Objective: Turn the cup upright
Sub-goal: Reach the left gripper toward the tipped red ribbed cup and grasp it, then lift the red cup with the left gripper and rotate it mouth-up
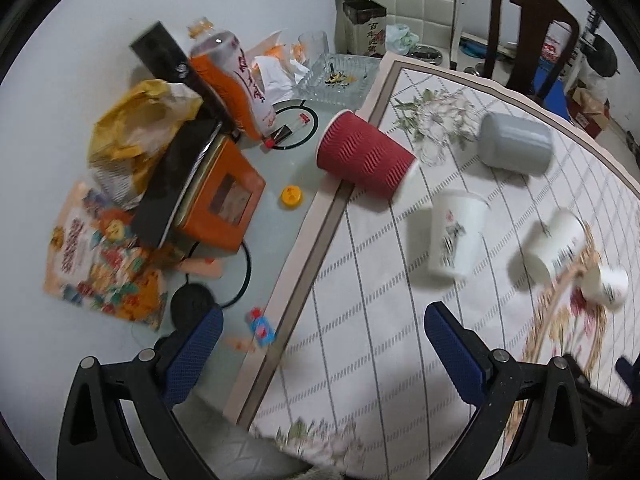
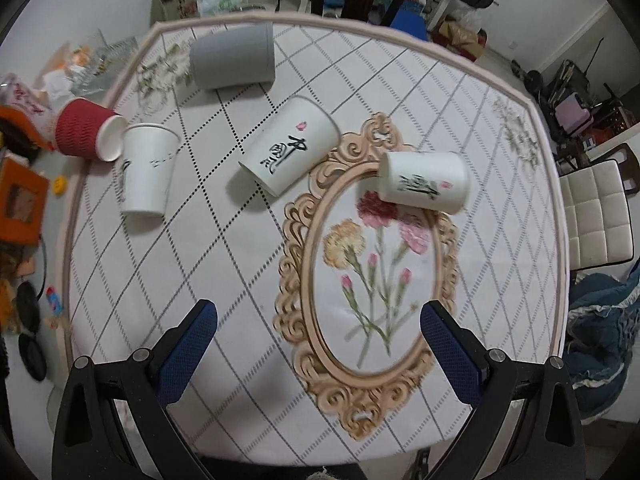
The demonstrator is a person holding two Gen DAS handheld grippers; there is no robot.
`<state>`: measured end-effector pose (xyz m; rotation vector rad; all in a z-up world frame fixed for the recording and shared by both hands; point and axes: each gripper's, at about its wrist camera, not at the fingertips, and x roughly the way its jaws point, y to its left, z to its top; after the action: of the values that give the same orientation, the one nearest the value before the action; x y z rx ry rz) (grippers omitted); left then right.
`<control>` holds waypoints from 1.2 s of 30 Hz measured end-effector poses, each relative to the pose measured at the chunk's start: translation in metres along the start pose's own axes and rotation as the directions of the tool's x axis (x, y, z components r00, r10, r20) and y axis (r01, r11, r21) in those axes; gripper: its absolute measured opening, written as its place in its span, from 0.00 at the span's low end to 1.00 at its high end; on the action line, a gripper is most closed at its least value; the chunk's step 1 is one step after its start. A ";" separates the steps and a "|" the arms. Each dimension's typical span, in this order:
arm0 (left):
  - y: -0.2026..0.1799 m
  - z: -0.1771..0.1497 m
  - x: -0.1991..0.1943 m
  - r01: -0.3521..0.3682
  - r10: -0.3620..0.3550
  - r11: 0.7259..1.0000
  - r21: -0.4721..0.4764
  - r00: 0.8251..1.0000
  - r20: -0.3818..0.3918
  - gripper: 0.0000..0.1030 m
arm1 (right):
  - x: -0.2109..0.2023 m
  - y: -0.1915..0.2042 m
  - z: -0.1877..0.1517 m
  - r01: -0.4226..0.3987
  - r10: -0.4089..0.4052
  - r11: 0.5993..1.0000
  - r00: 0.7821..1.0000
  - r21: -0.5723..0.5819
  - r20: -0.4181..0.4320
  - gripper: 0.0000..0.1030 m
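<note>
Both grippers, left [image 1: 322, 344] and right [image 2: 318, 340], spread wide, empty, hovering above surface [image 2: 224, 352]. Five cups on their sides, none righted; nearest right gripper, white cup [image 2: 424, 182], presumably first target.

orange box [image 1: 224, 204], yellow cap [image 1: 291, 197], ashtray [image 1: 340, 78]

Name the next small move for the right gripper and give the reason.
Probably ease the right gripper forward toward the nearest tipped white cup: its jaws stand open and empty, and that cup lies on its side on the placemat just ahead.
</note>
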<state>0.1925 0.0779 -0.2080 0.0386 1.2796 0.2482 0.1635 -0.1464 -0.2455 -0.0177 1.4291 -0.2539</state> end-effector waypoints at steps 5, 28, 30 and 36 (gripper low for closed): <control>0.008 0.051 0.047 0.038 -0.043 0.996 -0.076 0.997 -0.066 1.00 | 0.035 0.020 0.034 0.018 -0.015 0.999 0.998 0.040 -0.053 1.00; 0.003 0.134 0.197 0.272 -0.417 0.851 -0.449 0.871 -0.261 0.78 | 0.078 0.025 0.098 0.063 -0.047 0.981 0.995 0.185 -0.090 0.99; -0.003 0.135 0.192 0.262 -0.374 0.884 -0.388 0.893 -0.249 0.77 | 0.076 0.023 0.098 0.067 -0.052 0.980 0.995 0.187 -0.087 0.99; -0.008 0.136 0.168 0.211 -0.257 0.952 -0.223 0.945 -0.202 0.77 | 0.067 0.021 0.096 0.067 -0.054 0.979 0.996 0.191 -0.075 0.99</control>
<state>0.3674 0.1192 -0.3287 -0.3215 1.4684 0.1765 0.2691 -0.1515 -0.3002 0.1081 1.4692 -0.4471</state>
